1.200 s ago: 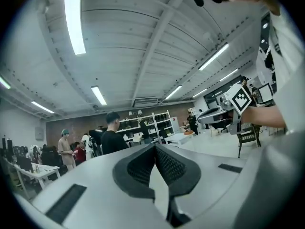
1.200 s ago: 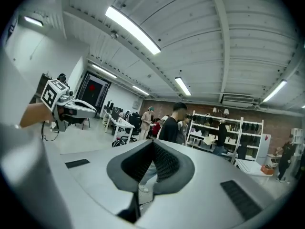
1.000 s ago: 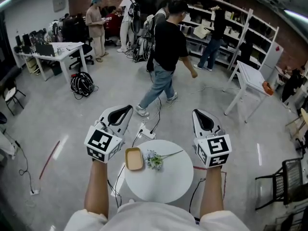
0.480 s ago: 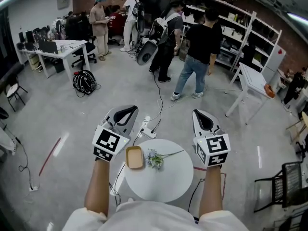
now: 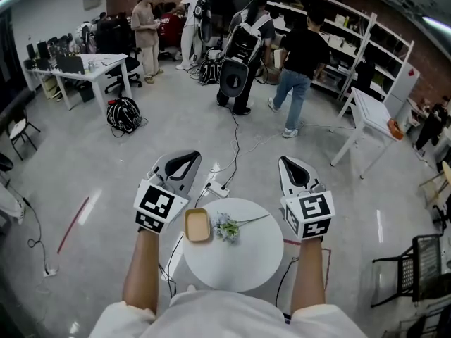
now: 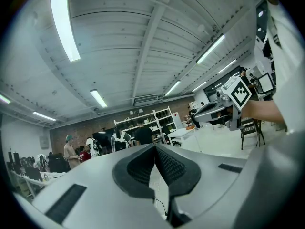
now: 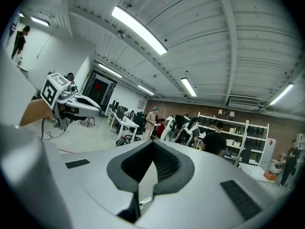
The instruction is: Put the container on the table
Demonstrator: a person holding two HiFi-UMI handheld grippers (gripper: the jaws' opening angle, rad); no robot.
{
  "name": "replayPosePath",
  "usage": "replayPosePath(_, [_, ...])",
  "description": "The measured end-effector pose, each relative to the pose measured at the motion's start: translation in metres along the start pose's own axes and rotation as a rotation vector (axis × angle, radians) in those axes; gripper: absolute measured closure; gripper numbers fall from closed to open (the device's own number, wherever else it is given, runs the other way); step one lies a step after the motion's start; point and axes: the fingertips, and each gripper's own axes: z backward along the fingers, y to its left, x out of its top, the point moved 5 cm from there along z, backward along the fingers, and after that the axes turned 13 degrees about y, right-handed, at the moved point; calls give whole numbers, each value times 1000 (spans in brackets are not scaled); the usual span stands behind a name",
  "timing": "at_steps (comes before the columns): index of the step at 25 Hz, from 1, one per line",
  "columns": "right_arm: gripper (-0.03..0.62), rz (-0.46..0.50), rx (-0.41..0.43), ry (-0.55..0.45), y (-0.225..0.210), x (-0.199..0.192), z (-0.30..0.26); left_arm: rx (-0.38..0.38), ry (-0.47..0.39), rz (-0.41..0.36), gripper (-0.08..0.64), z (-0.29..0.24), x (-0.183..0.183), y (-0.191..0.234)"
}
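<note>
Both gripper views tilt up at ceiling strip lights [image 6: 62, 25] and distant shelving [image 7: 249, 136], so neither shows the round white table [image 5: 246, 263] or the container [image 5: 198, 225], and the person's pale shirt [image 5: 225, 317] cuts off the table's near rim. The container is a shallow tan tray, oblong with rounded corners and a raised lip, its material hard to tell; it lies flat at the table's left edge, just beside a small flower sprig [image 5: 227, 229]. The left gripper [image 5: 182, 162] and right gripper [image 5: 291, 166] hover either side, their ribbed dark jaws pressed together on nothing
</note>
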Motion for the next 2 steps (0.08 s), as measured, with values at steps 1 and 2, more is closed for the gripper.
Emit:
replayPosePath(1, [580,0,1,2,1,0,-1,0,1,1,540,1,-1,1])
replayPosePath(2, [580,0,2,4,2,0,-2,-1,2,3,540,1,-2,1])
